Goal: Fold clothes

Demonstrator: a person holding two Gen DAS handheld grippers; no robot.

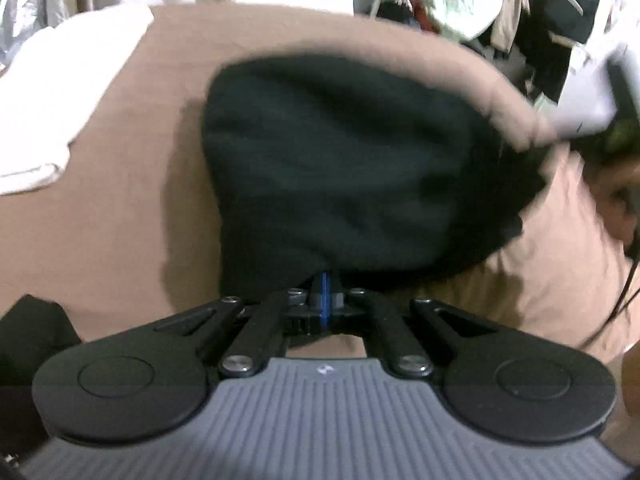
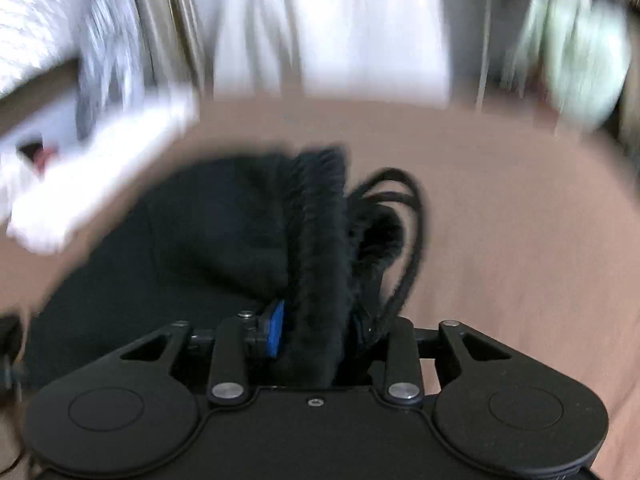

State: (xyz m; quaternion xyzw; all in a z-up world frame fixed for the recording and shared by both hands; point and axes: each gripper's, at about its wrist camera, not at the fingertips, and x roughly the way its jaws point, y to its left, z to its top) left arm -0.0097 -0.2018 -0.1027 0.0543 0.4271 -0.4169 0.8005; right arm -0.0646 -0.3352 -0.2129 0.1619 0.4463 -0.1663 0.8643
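Observation:
A black garment [image 1: 352,160] is lifted over the brown bed cover [image 1: 132,168]. My left gripper [image 1: 326,286] is shut on its lower edge, blue pads pressed together with the cloth hanging forward from them. In the right wrist view the same black garment [image 2: 224,236] bunches at its thick ribbed band [image 2: 316,248], and my right gripper [image 2: 316,328] is shut on that band. Black drawstrings [image 2: 412,232] loop out to the right of the band. The right gripper's body [image 1: 608,92] shows blurred at the far right of the left wrist view.
A white folded cloth [image 1: 52,92] lies on the bed at the left. A heap of mixed clothes [image 1: 500,12] sits beyond the bed's far right edge. Pale curtains [image 2: 328,24] hang behind the bed. Both views are motion-blurred.

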